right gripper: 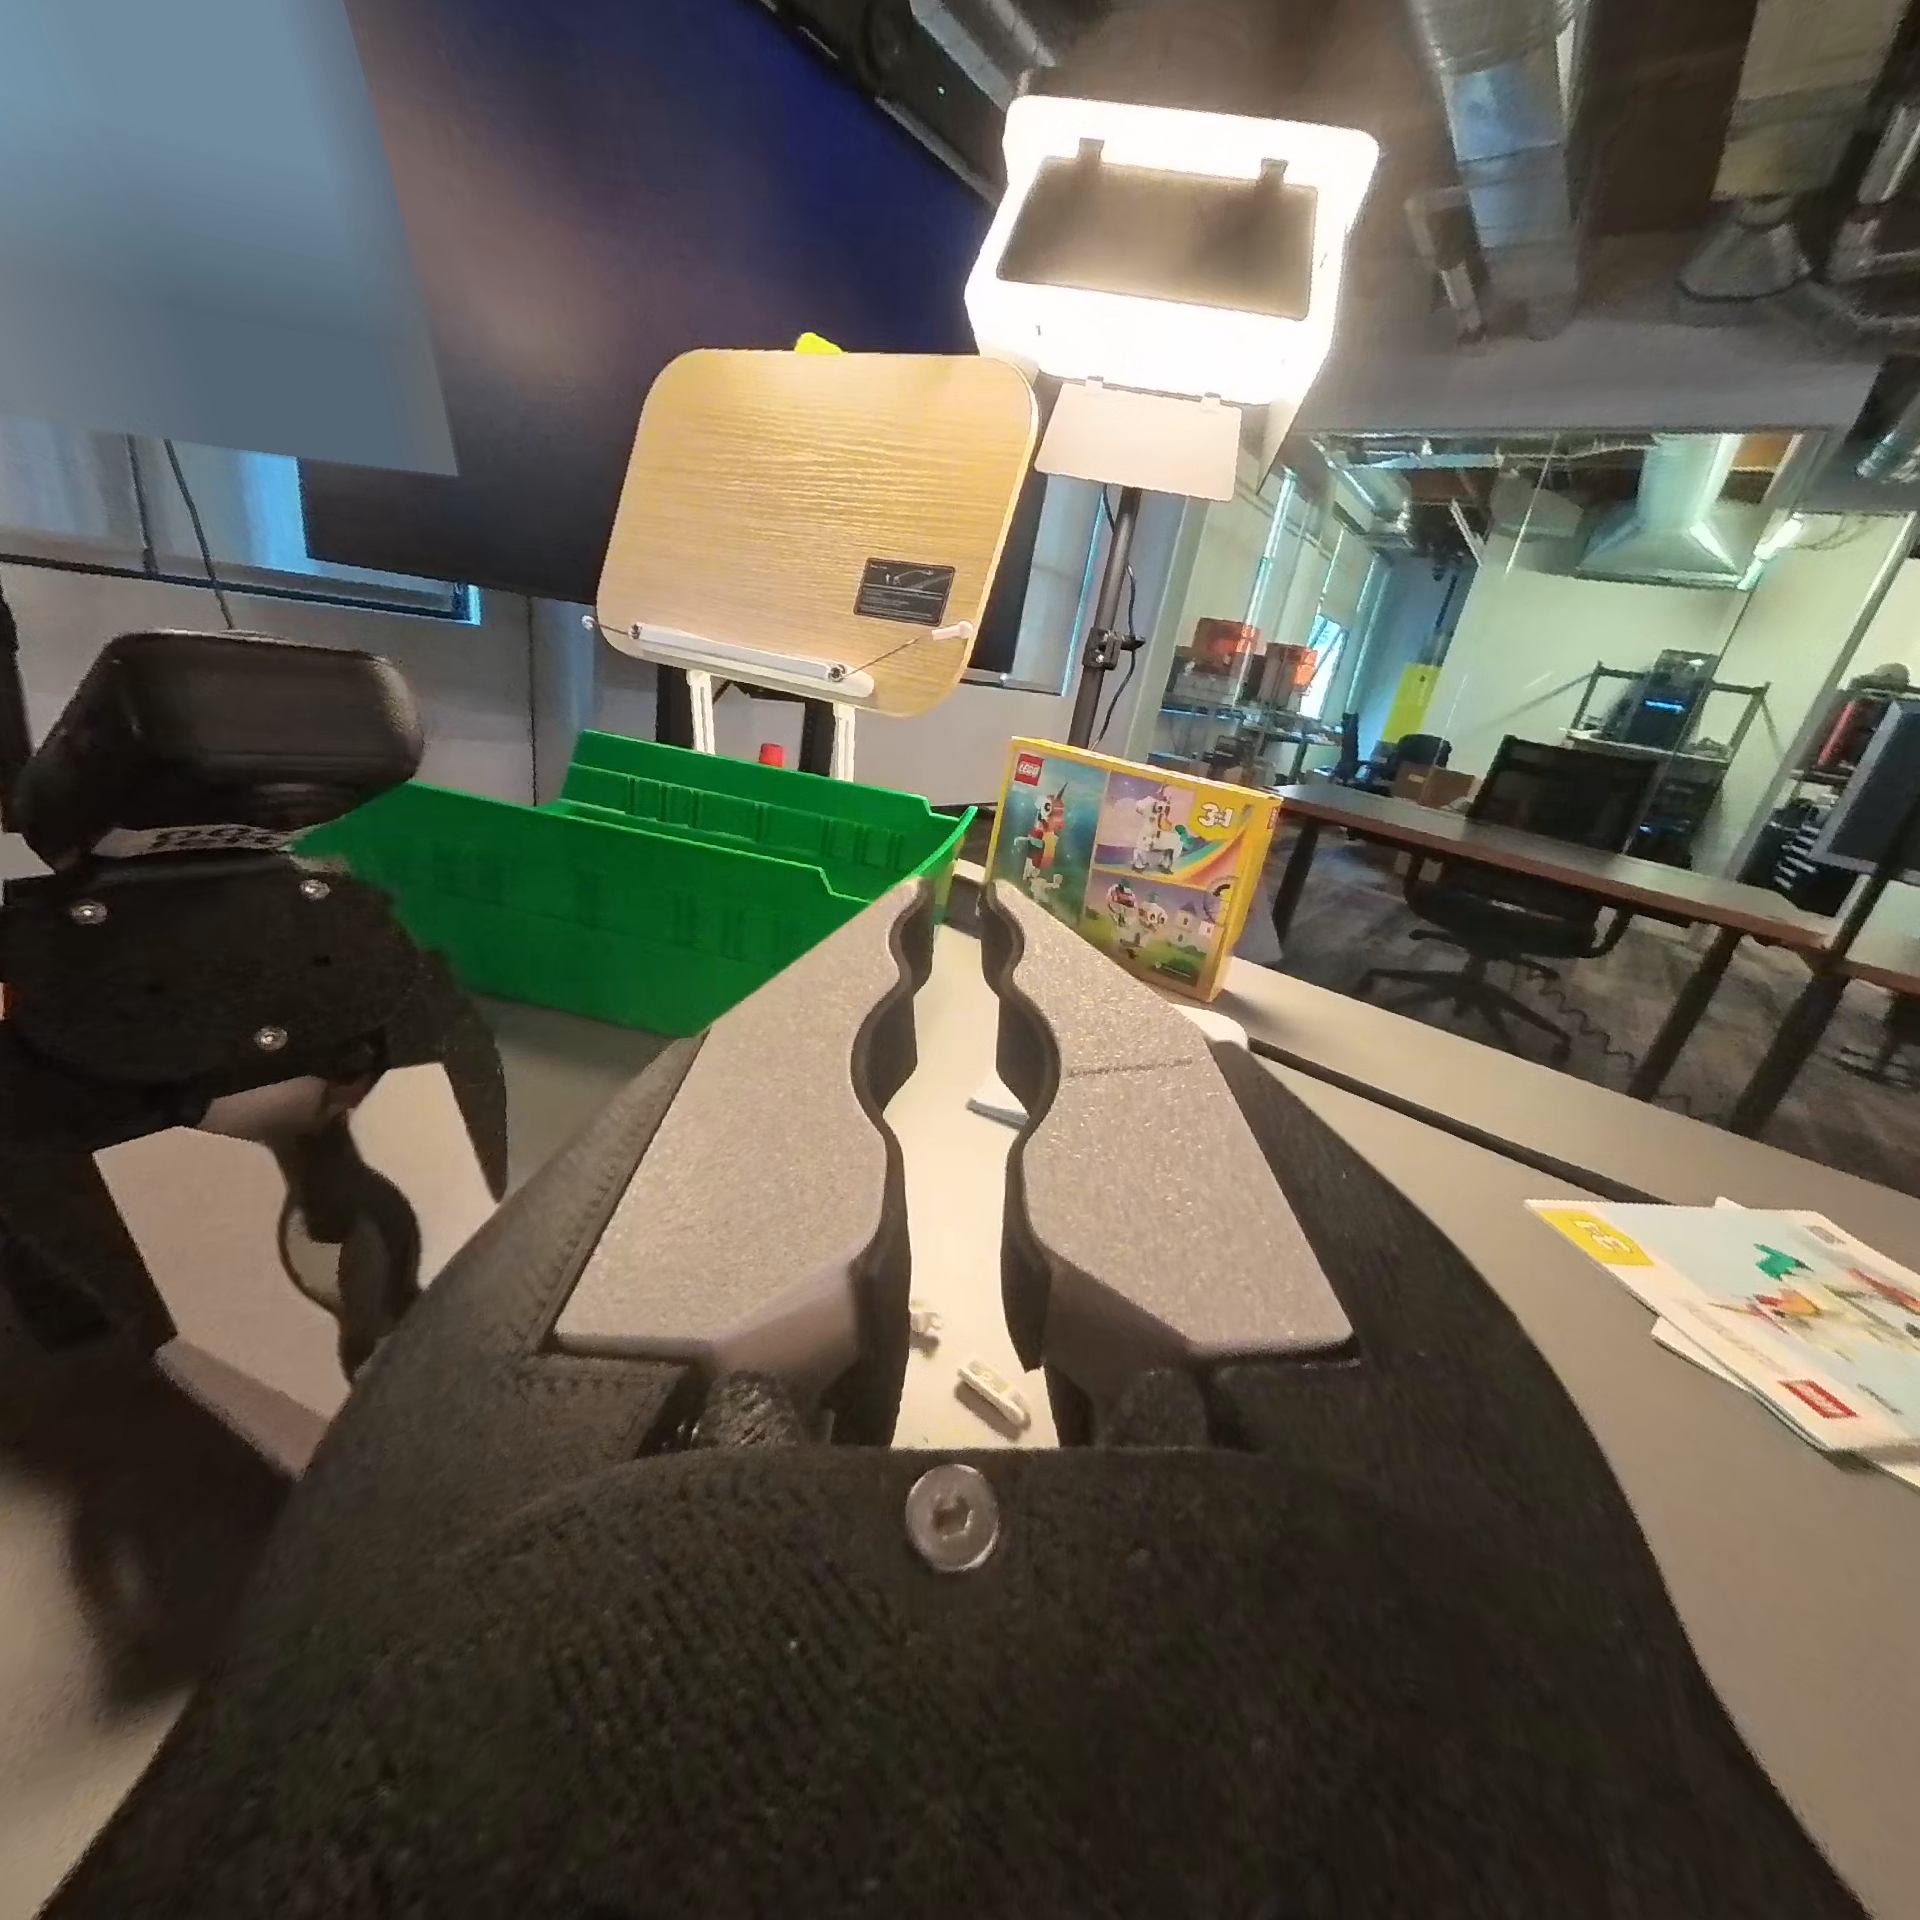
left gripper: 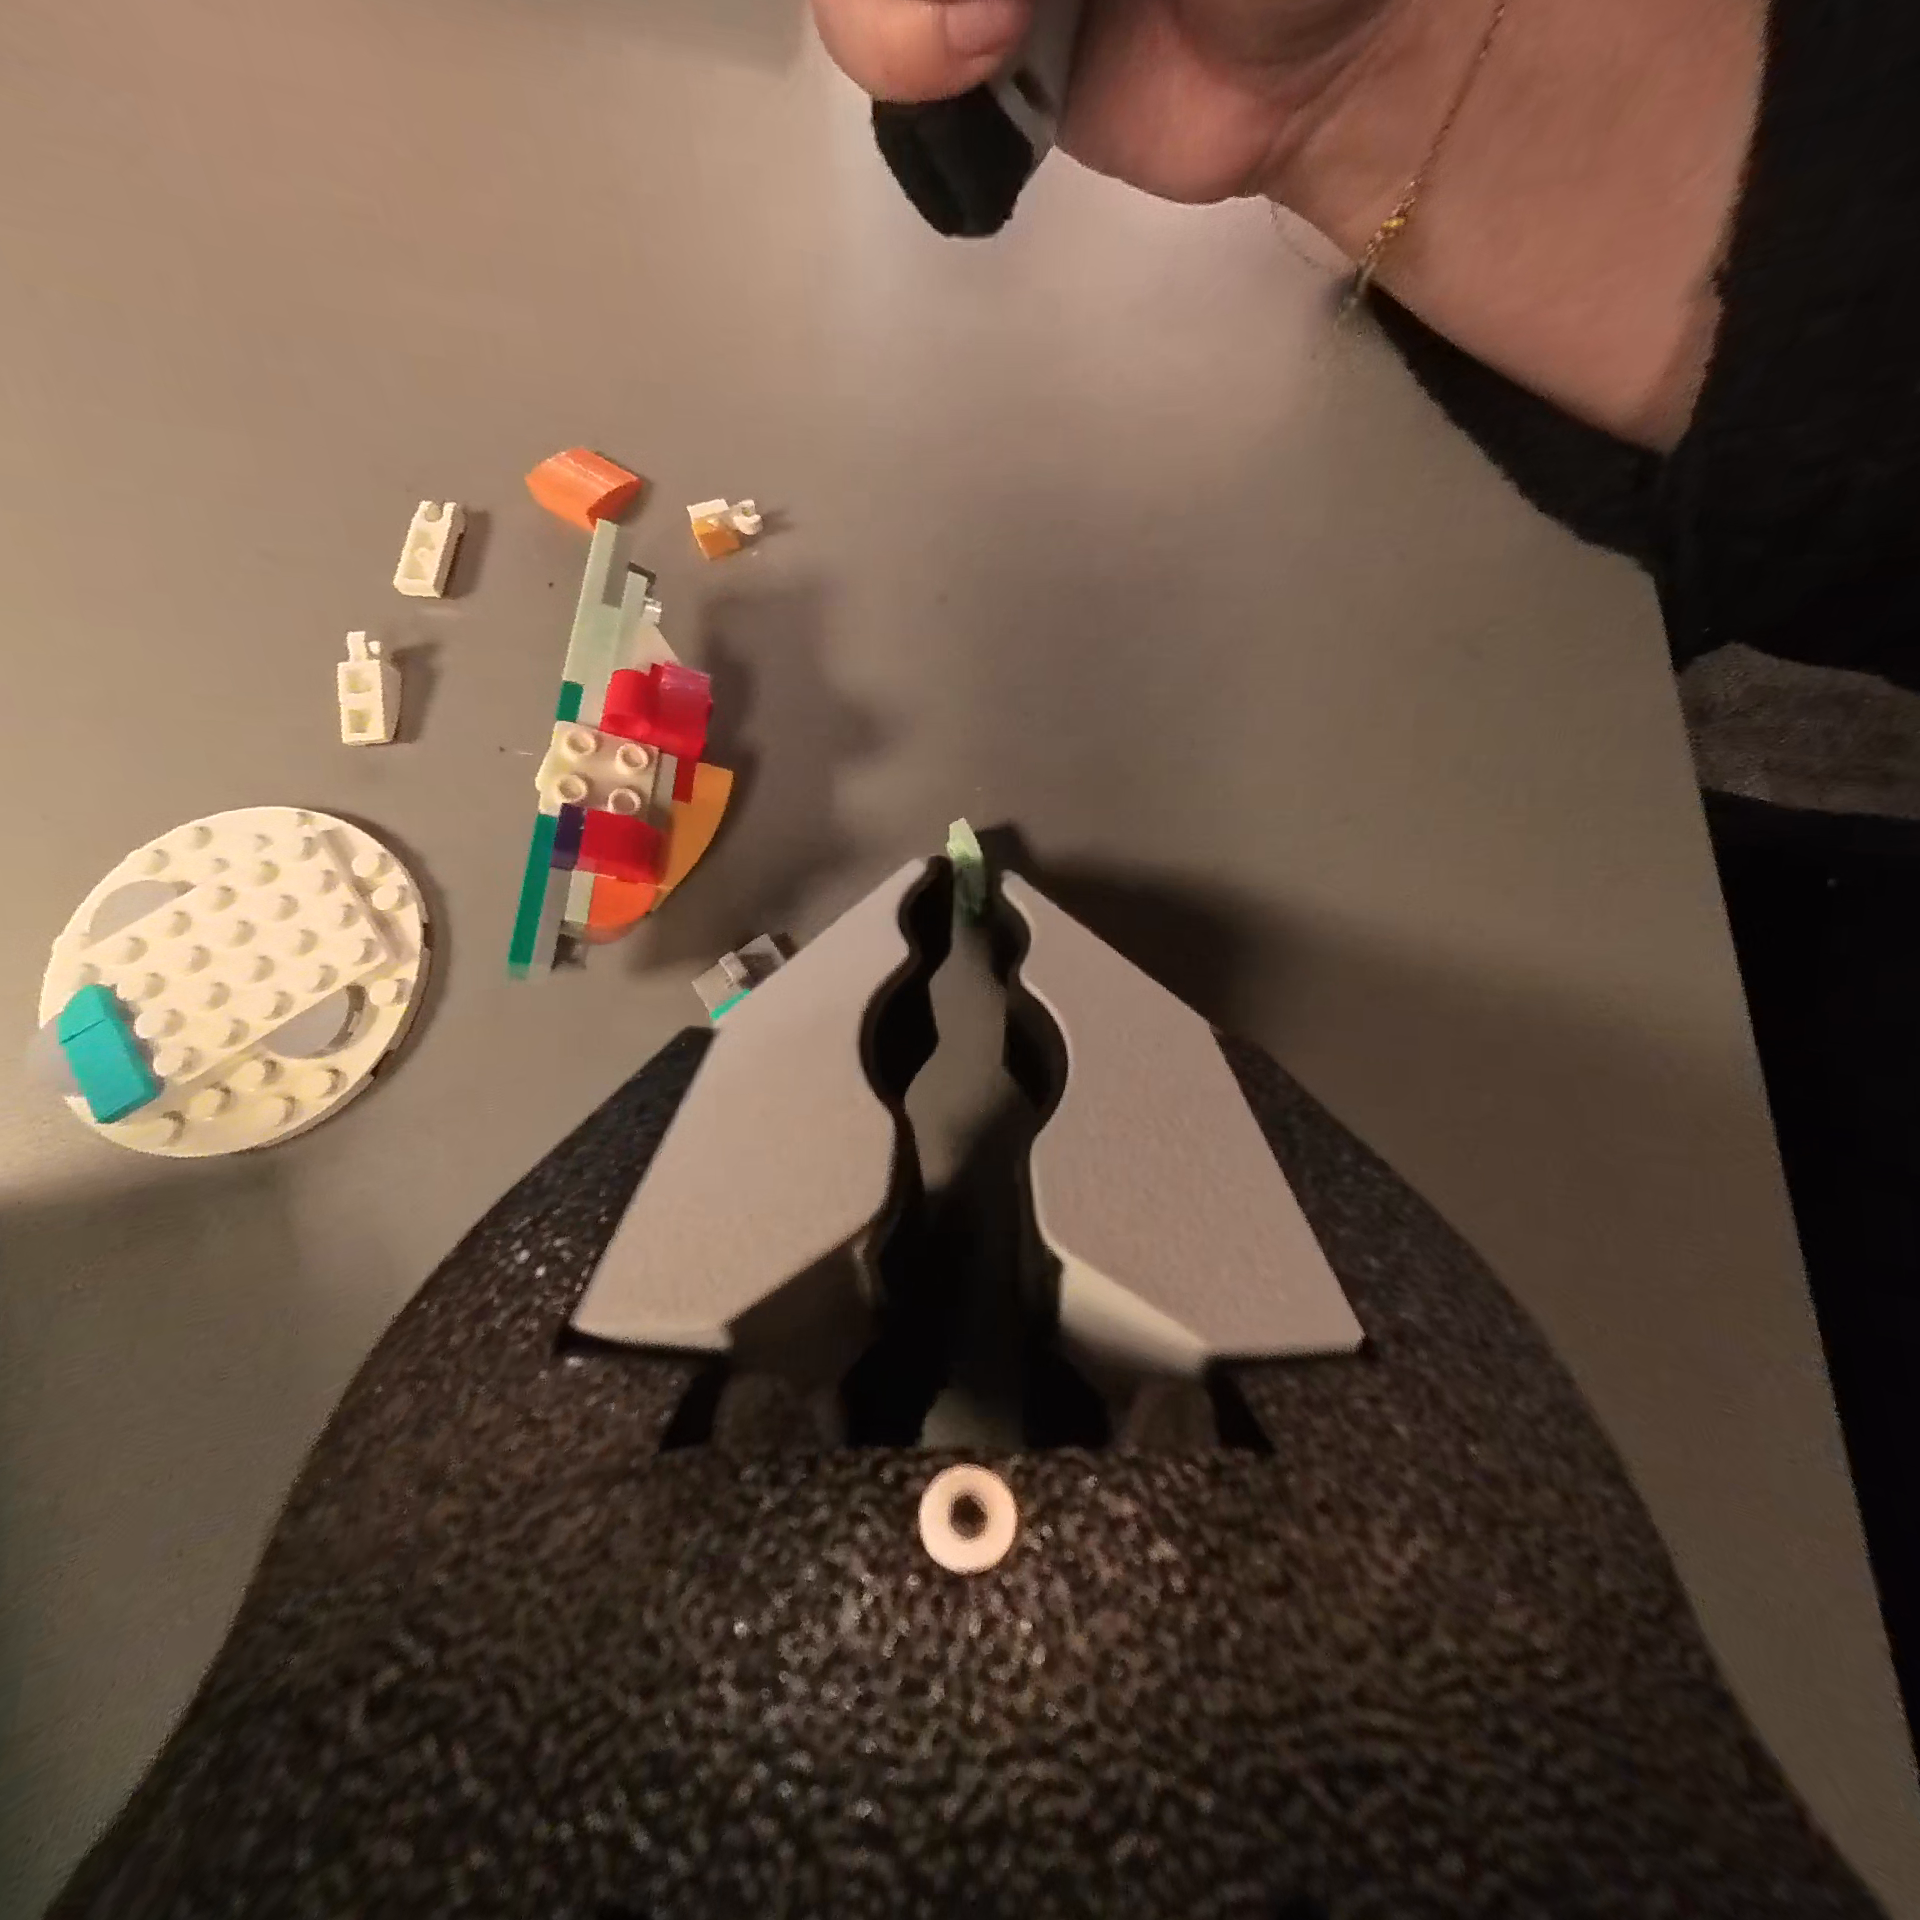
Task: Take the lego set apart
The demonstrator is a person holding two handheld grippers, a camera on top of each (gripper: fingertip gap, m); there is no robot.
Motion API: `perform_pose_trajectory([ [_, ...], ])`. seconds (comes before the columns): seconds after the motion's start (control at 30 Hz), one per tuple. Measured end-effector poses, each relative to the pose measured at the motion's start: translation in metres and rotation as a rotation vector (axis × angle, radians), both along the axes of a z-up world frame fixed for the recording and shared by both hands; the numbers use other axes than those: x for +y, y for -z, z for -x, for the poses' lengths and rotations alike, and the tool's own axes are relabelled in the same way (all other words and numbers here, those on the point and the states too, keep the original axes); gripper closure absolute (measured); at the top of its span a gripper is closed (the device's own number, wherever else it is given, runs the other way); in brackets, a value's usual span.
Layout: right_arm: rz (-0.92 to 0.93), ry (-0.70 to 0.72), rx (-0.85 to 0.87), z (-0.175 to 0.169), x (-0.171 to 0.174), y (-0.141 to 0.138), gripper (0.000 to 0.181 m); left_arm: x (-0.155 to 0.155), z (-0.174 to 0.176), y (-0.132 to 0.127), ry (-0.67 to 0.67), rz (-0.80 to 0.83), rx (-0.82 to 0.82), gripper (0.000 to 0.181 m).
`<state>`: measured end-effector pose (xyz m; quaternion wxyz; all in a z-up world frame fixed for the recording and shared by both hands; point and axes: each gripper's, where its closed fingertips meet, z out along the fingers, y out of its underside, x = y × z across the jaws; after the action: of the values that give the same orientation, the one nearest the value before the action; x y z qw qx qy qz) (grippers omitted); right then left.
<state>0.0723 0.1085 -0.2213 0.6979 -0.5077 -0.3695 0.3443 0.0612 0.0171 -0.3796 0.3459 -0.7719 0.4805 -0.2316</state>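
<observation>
The left gripper (left gripper: pixel 968 883) is clamped on a small pale green brick (left gripper: pixel 967 871), which sticks up from between its closed tips just above the grey tabletop (left gripper: pixel 1143 623). To the left of its tips, a little way off, lies the partly stripped lego set (left gripper: pixel 623 800), a flat cluster of red, orange, white and green bricks on its side. Just beside the left finger, partly hidden by it, is a small clear and grey piece (left gripper: pixel 750 964). Farther left rests a round white plate (left gripper: pixel 239 982) with a teal brick (left gripper: pixel 104 1051) on its near-left edge. Ahead of the cluster lie an orange curved piece (left gripper: pixel 582 483), a small white and yellow piece (left gripper: pixel 724 525) and two loose white bricks (left gripper: pixel 428 548). Far ahead and to the right, a person's hand (left gripper: pixel 1247 114) grips a black handle.

The right gripper (right gripper: pixel 956 906) is raised, its jaws slightly apart with nothing between them. Through the gap, small white pieces (right gripper: pixel 992 1390) lie on the tabletop below. Beyond its tips stand a green bin (right gripper: pixel 665 894) to the left and a yellow lego box (right gripper: pixel 1127 868) to the right. Booklets (right gripper: pixel 1766 1340) lie off to its right, and the left gripper shows at its left.
</observation>
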Motion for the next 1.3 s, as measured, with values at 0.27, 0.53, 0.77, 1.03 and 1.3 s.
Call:
perform_pose_trajectory([
  [0.27, 0.019, 0.013, 0.023, -0.003, 0.002, 0.000, 0.176, 0.024, 0.036, -0.061, -0.106, -0.179, -0.058, 0.177],
  [0.53, 0.055, 0.045, 0.029, -0.007, 0.009, 0.001, 0.177, 0.078, 0.227, -0.182, -0.643, -0.510, -0.085, 0.177],
  [0.77, 0.073, 0.056, 0.009, -0.005, 0.011, 0.007, 0.177, 0.092, 0.334, -0.117, -0.884, -0.153, -0.085, 0.176],
  [1.03, 0.242, 0.252, -0.115, -0.020, 0.047, 0.042, 0.179, 0.075, 0.360, -0.036, -0.933, 0.144, 0.217, 0.170],
  [1.3, 0.414, 0.284, -0.268, -0.029, 0.060, 0.079, 0.177, 0.076, 0.358, -0.017, -0.942, 0.194, 0.282, 0.139],
])
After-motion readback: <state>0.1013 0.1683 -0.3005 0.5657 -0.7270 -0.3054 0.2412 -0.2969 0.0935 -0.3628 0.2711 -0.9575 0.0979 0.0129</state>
